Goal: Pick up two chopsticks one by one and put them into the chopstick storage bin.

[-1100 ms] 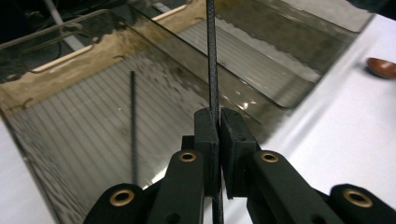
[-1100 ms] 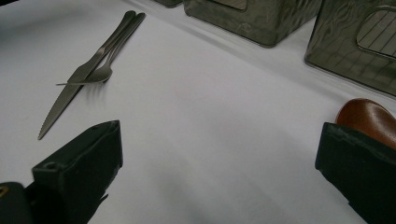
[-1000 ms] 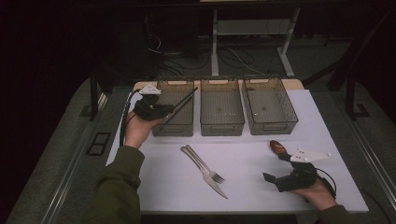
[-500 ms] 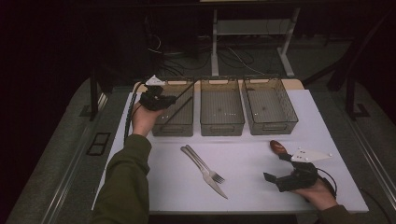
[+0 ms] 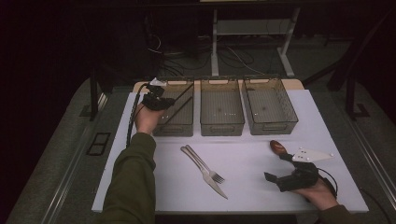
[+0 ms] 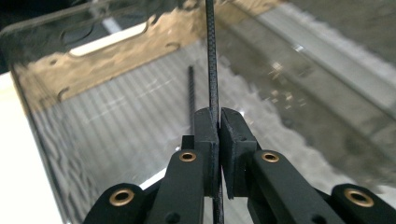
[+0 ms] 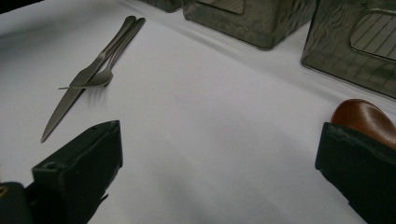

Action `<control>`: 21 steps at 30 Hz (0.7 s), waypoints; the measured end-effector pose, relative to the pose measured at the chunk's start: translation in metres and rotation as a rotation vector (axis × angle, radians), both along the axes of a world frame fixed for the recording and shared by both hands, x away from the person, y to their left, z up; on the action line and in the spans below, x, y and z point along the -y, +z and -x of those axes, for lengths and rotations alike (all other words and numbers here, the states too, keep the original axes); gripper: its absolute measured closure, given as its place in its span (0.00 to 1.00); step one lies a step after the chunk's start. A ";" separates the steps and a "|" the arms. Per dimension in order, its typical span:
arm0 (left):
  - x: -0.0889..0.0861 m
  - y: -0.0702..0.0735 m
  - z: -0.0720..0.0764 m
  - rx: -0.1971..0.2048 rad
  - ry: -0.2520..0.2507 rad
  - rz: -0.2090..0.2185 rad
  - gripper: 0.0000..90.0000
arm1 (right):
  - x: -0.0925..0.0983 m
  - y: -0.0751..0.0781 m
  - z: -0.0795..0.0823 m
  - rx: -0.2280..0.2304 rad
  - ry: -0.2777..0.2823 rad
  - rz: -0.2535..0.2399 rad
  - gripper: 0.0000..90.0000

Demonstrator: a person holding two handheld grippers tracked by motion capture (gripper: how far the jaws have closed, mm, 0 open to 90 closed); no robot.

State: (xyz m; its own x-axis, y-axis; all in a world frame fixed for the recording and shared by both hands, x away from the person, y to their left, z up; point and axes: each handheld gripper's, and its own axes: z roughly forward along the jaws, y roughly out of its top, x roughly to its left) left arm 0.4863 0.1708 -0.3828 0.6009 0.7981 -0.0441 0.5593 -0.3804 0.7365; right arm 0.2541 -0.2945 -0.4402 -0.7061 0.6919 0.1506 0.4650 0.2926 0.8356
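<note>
Black and thin, the chopstick (image 6: 212, 60) we hold is pinched between the pads of our left claw (image 6: 218, 122), whose jaws are closed tight on it. In the high view that left claw (image 5: 156, 99) hangs over the leftmost of three see-through bins (image 5: 175, 109), and the stick slants down into it. A second chopstick (image 6: 191, 95) already lies on the floor of that bin, so we judge half of the pair is put away and the other half is about to join it; what is left for this piece is to lower it and let go.

Our right claw (image 7: 219, 158) rests low on the white desk (image 5: 243, 158) with its jaws spread wide and nothing between them. Just beside one jaw sits the brown bowl of a wooden spoon (image 7: 366, 119), not yet gripped. Farther off on the desk a metal knife (image 5: 208, 175) and fork (image 5: 205, 165) lie together, handles touching, both untouched.

The middle bin (image 5: 222, 109) and the right bin (image 5: 268, 105) look bare. By our reckoning the sorting is early: one item is binned, one is nearly there, and the spoon, knife and fork remain.
</note>
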 end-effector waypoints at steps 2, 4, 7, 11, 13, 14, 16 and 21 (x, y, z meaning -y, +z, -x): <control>0.001 -0.002 -0.001 -0.007 0.009 -0.006 0.94 | 0.000 0.000 0.000 0.001 0.000 0.000 0.00; 0.002 -0.003 -0.001 -0.005 0.011 -0.019 0.94 | 0.001 0.000 0.000 0.001 -0.002 -0.001 0.00; 0.002 -0.003 -0.001 -0.003 0.013 -0.023 0.93 | 0.002 0.000 0.000 0.003 -0.003 -0.001 0.00; 0.003 -0.002 -0.001 0.003 0.019 -0.028 0.85 | 0.001 0.000 0.000 0.002 -0.002 -0.001 0.00; 0.003 -0.001 0.000 0.008 0.020 -0.024 0.82 | 0.001 0.000 0.000 0.002 -0.003 -0.001 0.00; 0.003 0.000 0.001 0.008 0.016 -0.018 0.82 | 0.001 0.000 0.000 0.002 -0.003 0.000 0.00; 0.003 0.003 0.003 0.018 0.014 -0.007 0.80 | 0.001 0.000 0.000 0.002 -0.004 -0.001 0.00; 0.001 0.016 0.012 0.034 -0.008 0.008 0.74 | 0.001 0.000 0.000 -0.002 -0.002 0.000 0.00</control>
State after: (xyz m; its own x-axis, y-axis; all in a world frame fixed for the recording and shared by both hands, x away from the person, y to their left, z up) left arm 0.4747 0.1694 -0.3664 0.6084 0.7931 -0.0298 0.5307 -0.3786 0.7583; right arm 0.2539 -0.2952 -0.4400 -0.7044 0.6933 0.1518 0.4671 0.2917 0.8347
